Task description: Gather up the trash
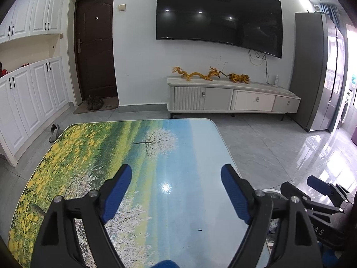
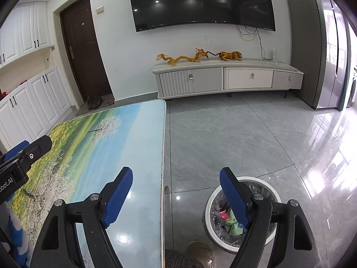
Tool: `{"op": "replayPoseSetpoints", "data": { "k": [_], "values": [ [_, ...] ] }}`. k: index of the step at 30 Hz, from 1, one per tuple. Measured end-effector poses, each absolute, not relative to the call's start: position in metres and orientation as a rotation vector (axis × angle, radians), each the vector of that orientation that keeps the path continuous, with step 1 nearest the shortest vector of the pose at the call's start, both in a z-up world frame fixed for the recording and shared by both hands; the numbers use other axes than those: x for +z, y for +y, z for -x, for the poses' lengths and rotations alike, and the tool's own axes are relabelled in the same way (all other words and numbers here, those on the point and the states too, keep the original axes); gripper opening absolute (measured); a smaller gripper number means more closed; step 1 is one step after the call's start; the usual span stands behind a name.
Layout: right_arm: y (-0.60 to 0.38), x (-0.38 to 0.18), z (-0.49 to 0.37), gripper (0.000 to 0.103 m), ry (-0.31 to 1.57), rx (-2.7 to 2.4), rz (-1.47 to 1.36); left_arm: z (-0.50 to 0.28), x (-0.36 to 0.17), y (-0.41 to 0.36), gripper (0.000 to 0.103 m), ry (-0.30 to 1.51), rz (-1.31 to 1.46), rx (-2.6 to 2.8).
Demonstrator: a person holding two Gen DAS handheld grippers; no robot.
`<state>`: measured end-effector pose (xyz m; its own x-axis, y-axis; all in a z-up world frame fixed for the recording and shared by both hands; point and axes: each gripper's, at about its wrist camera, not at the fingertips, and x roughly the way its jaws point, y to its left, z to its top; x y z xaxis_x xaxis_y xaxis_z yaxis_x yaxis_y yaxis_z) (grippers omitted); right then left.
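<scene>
The table [image 1: 138,147] with its printed meadow and blossoming tree is the thing to steer by; its top lies bare and glossy. Above its near end hangs the left gripper [image 1: 176,185], jaws spread wide with nothing between the blue pads [image 1: 116,192], only the painted sky showing through; the right gripper [image 2: 176,187] hangs off the table's right edge, likewise released and holding nothing, one finger over the tabletop, the other over the floor. On the grey tiles just right of the table's near corner stands the white bin [image 2: 276,197], lined with a dark bag; inside it lies the trash [image 2: 232,222], crumpled scraps of red, pink and green, partly hidden behind the right gripper's blue pad. Beyond the table's far end a low white TV cabinet [image 1: 232,98] runs along the wall, two golden dragon figures [image 1: 194,74] on top, beneath a large dark television [image 1: 218,15]; past the table's far left corner is a brown door [image 1: 96,44] with shoes [image 1: 94,102] at its foot.
</scene>
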<state>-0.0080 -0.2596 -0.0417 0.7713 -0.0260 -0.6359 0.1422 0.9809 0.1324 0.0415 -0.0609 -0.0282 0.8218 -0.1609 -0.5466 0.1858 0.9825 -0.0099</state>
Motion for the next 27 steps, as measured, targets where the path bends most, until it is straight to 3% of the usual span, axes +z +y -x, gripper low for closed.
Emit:
{"op": "replayPoseSetpoints", "data": {
  "k": [7, 27],
  "values": [
    [-0.262, -0.048, 0.007, 0.079, 0.704, -0.096, -0.191, -0.044, -0.034, -0.060, 0.091, 0.601, -0.041, -0.166],
    [-0.268, -0.047, 0.012, 0.084, 0.683, -0.140, -0.180, -0.047, -0.040, -0.061, 0.091, 0.618, -0.039, -0.177]
  ]
}}
